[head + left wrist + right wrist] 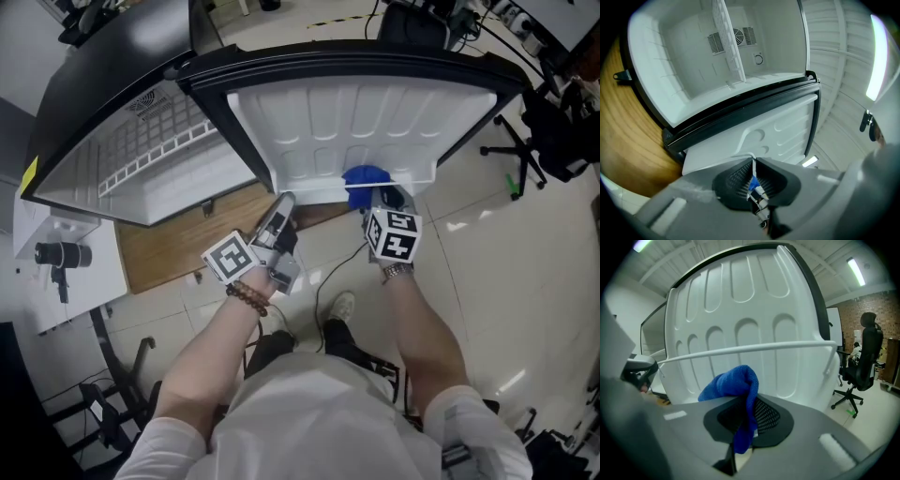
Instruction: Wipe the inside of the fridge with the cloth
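The small fridge [141, 159] stands open, its white inside [693, 61] bare, a shelf and a fan grille showing. Its door [366, 122] swings out toward me, with a thin white rail [750, 350] across the inner face. My right gripper [380, 197] is shut on a blue cloth [733, 383], which bunches just in front of that rail, by the door's lower part. My left gripper [281, 211] is at the door's left edge with the jaws shut on the end of the rail [751, 161]; in the right gripper view it shows at the rail's left end [640, 371].
The fridge rests on a wooden board [178, 244] on the tiled floor. An office chair [525, 150] stands to the right of the door. A white table with a small camera [56, 255] is at the left. A cable [328, 272] runs over the floor by the person's shoe [342, 305].
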`<state>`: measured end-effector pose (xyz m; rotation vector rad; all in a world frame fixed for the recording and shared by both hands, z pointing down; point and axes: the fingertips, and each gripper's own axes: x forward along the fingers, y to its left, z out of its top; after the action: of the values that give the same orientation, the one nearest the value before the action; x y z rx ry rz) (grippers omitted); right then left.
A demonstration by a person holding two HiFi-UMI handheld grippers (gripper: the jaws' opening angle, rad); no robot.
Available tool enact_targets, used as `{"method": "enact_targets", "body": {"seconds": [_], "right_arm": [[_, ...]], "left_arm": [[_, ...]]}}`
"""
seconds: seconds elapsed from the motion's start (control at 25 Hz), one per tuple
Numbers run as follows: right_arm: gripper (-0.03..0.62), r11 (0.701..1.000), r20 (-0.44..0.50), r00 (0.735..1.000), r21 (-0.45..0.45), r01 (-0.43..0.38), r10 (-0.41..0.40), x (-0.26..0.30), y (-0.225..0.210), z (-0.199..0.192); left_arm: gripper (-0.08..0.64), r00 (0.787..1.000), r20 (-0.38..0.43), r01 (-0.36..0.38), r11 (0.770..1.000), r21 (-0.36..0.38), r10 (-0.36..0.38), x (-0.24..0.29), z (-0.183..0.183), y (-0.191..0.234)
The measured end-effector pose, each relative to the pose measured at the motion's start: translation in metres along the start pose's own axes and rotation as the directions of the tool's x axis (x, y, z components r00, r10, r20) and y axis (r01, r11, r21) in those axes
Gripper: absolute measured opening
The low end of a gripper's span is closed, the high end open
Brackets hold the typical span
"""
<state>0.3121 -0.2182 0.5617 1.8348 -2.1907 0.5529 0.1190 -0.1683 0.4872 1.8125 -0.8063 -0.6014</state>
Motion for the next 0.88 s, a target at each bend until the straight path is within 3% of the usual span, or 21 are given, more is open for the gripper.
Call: {"method": "enact_targets", "body": {"seconds": [0.04,0.88], "right_arm": [[0.034,1.0,-0.001,1.0,0.002,0.015,-0.015,-0.001,-0.006,0.0],[0.034,0.969,-0.022,0.969,0.031,0.245,-0.245,-0.026,-0.074,0.001]], "left_arm": [[0.003,1.0,0.005,0.001,1.0,0.003,-0.001,0.0,0.001,0.0],[0.014,1.0,0.018,0.011,1.0,0.011,-0.011,-0.002,-0.005,-0.005]]}}
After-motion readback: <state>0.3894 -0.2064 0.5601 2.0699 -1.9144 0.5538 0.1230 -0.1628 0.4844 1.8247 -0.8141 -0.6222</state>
